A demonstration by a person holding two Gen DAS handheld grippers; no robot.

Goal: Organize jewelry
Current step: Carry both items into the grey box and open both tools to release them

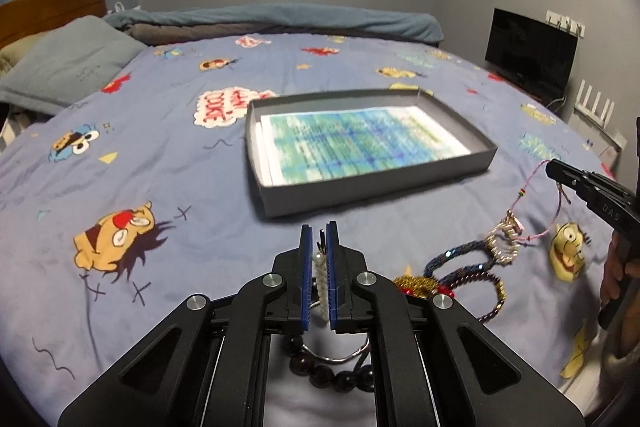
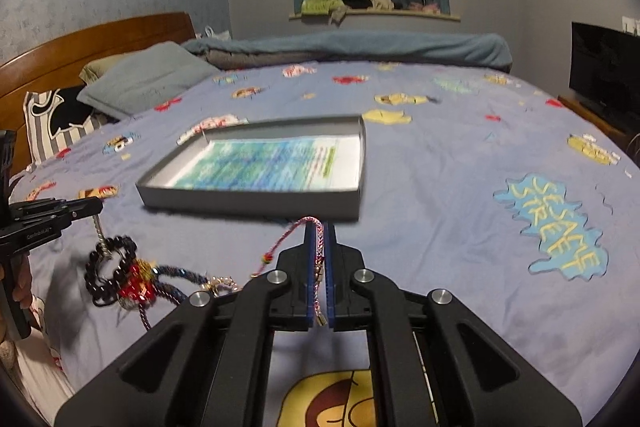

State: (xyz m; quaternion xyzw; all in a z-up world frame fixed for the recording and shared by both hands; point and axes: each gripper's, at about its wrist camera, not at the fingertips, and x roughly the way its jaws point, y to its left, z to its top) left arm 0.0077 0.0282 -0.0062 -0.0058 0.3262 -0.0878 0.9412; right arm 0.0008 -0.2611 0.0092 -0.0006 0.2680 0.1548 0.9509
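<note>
A shallow grey box (image 1: 376, 193) (image 2: 248, 201) with a blue-green printed sheet inside lies on the bed. My left gripper (image 1: 320, 233) is shut on a white twisted bracelet (image 1: 320, 279); dark beads (image 1: 332, 373) hang below it. In the right wrist view the left gripper (image 2: 86, 209) holds that piece above a tangle of dark beads (image 2: 112, 267) and red beads (image 2: 138, 287). My right gripper (image 2: 319, 231) is shut on a pink braided cord bracelet (image 2: 316, 251). In the left wrist view the right gripper (image 1: 556, 171) lifts the pink cord (image 1: 528, 185) from a pile of bracelets (image 1: 472, 267).
The bed is covered by a blue cartoon-print sheet (image 1: 180, 155). Pillows (image 2: 148, 79) and a wooden headboard (image 2: 96, 39) are at the left. A folded blanket (image 1: 280, 21) lies at the far side. A dark monitor (image 1: 528, 55) stands at the right.
</note>
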